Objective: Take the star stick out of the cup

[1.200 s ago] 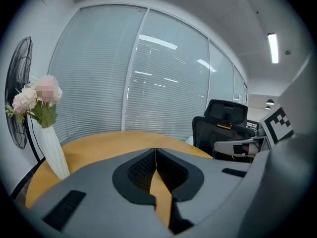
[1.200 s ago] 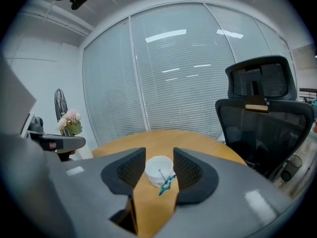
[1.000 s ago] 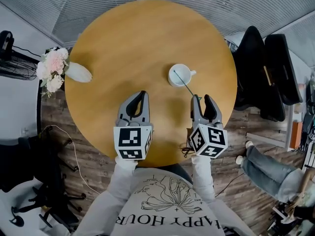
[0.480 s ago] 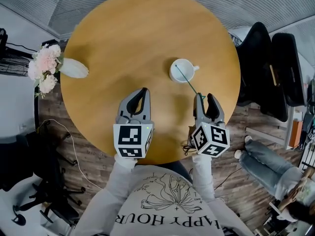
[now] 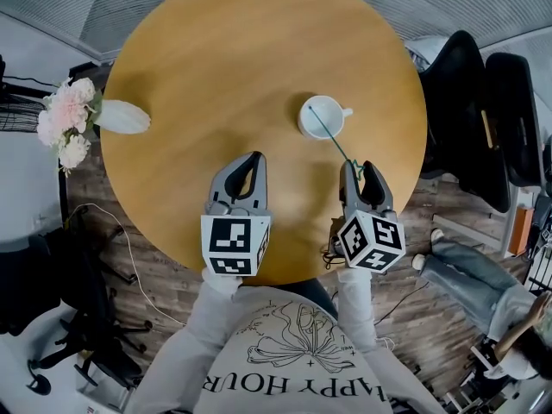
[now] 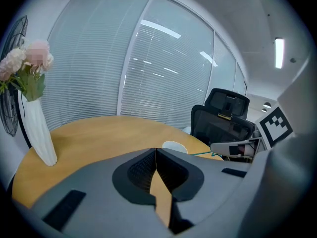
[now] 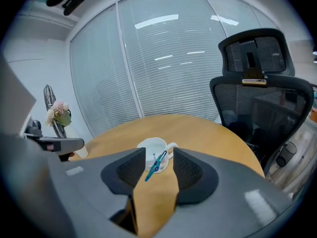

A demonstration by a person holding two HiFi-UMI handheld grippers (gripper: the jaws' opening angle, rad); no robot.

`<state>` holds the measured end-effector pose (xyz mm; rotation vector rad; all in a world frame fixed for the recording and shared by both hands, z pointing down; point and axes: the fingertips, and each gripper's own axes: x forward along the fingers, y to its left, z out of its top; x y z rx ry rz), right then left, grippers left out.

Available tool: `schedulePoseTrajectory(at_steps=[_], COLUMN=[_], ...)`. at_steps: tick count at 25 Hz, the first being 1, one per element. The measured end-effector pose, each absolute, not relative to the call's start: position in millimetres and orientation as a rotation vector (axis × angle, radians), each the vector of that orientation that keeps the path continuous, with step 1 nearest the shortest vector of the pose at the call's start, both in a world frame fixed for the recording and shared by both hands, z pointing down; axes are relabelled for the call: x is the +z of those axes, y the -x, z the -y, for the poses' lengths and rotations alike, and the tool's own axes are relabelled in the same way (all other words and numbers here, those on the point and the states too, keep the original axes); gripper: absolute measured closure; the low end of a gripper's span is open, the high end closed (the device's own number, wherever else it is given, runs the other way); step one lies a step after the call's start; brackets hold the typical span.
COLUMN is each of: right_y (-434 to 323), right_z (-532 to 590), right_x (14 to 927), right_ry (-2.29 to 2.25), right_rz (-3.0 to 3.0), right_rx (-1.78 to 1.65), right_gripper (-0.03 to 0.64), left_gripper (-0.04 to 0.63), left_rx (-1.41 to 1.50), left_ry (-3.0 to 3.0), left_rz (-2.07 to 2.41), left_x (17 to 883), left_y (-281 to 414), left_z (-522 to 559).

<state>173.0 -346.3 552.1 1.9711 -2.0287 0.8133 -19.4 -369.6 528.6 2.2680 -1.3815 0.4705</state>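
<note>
A white cup (image 5: 323, 116) stands on the round wooden table (image 5: 216, 67), right of centre. A thin teal-green star stick (image 5: 333, 142) leans out of it toward me. My right gripper (image 5: 358, 171) is open just in front of the cup, and the stick's free end lies between its fingers without being clamped. In the right gripper view the stick (image 7: 155, 165) slants across the gap of that gripper (image 7: 158, 166), with the cup (image 7: 154, 148) right behind. My left gripper (image 5: 246, 167) is shut and empty, left of the cup; its view shows my left gripper (image 6: 156, 155) and the cup (image 6: 174, 146).
A white vase with pink flowers (image 5: 116, 117) stands at the table's left edge, also seen as the vase (image 6: 39, 133). Black office chairs (image 5: 470, 119) crowd the right side. A person's legs (image 5: 466, 283) show at the lower right. Blinds cover the glass wall behind.
The head camera has drifted, so the table sits a little higher in view. Both grippers hold nearly the same place; the right one's jaws look slightly narrower around the stick's end.
</note>
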Motion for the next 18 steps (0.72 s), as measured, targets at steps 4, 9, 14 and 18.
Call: schedulePoseTrajectory(at_steps=[4,9,14,18], right_y=[-172,-168,-161,-162], right_z=[347,350,355,358], right_x=[561,568,574,575], right_ry=[-1.954,-1.931,-1.899,-1.917], right_rz=[2.023,2.025,2.041,2.034], right_rx=[0.831,0.867,0.891,0.886], right_gripper=[0.442,0.443,0.467,0.527], left_gripper=[0.588,0.588,0.588,0.588], left_rx=[0.477,0.490,0.495,0.503], left_ry=[-2.265,-2.250,-2.248,-2.242], left_rz=[1.372,1.367,1.369,1.362], left_x=[535,541,543,546], left_y=[16,17,18,18], left_z=[371,373,376,376])
